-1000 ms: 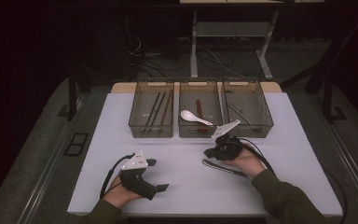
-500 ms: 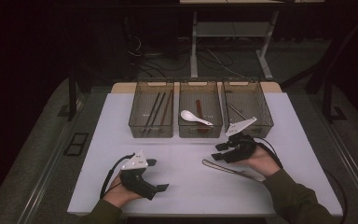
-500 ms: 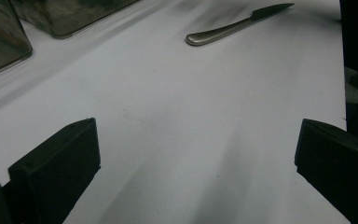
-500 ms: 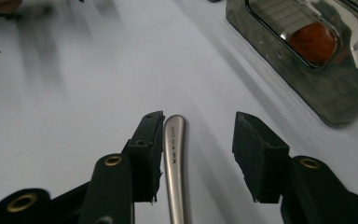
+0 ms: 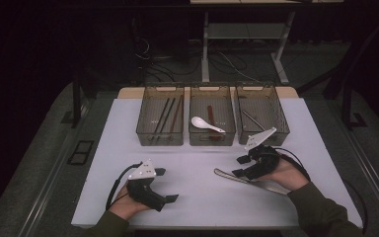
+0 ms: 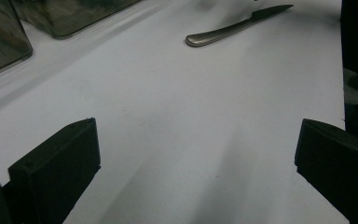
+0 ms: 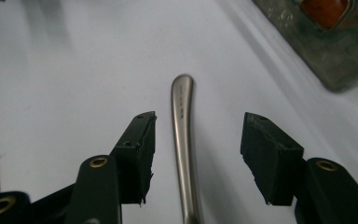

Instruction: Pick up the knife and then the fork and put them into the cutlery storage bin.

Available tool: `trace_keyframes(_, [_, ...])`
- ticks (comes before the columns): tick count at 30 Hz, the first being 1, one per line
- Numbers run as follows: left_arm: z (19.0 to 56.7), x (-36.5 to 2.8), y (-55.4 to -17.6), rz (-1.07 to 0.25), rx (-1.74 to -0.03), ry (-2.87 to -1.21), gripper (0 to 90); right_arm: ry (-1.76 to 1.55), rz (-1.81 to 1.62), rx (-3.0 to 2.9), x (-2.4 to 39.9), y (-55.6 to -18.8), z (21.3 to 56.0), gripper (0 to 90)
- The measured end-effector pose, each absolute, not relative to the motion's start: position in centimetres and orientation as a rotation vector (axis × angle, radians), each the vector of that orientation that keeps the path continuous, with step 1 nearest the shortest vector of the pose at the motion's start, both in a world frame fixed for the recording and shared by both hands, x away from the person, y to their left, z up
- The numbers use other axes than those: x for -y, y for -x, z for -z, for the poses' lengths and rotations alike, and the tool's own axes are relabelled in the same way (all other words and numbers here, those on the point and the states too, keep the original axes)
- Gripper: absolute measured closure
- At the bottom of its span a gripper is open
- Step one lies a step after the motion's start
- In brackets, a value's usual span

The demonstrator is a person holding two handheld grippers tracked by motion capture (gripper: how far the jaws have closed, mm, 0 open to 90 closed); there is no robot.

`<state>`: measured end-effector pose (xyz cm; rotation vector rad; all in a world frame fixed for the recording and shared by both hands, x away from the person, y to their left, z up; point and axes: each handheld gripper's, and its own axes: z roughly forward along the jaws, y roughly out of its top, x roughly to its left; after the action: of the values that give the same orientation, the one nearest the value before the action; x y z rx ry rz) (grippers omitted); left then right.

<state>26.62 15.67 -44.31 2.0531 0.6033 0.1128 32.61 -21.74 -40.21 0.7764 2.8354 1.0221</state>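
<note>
A metal table knife [image 5: 227, 176] lies flat on the white table [image 5: 197, 163], right of centre. My right gripper [image 5: 239, 167] hovers just over its handle [image 7: 182, 116]. Its jaws have just been opening and stand apart on either side of the handle, the pads clear of it. At the front left my left gripper [image 5: 167, 185] rests on the table, wide open with nothing in it [image 6: 196, 156]. From there the knife [image 6: 233, 29] lies farther off.
Three clear bins stand in a row at the back. The left bin [image 5: 143, 129] holds dark chopsticks, the middle bin [image 5: 193, 138] a white spoon [image 5: 205, 123] and a red-brown utensil, the right bin [image 5: 281, 126] a metal utensil. Dark floor surrounds the table.
My right gripper has drawn back to the right and a little up while its jaws opened, leaving the knife on the table. The left gripper has stayed put.
</note>
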Motion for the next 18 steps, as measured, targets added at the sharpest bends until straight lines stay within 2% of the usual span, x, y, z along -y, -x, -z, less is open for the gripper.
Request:
trace_keyframes(3, [44.3,-15.6,-26.6,-0.112,-0.603,-2.053,0.0,-0.740,-0.934,-2.864,22.1,-32.5,40.3,47.5])
trace_keyframes(7, [44.3,-15.6,-26.6,-0.112,-0.604,-2.054,0.0,-0.697,-0.827,-2.904,22.3,-32.5,40.4,54.2])
trace_keyframes(18, [44.4,-15.6,-26.6,-0.112,-0.603,-2.058,0.0,-0.572,-0.578,-3.015,20.4,-32.5,41.2,68.4])
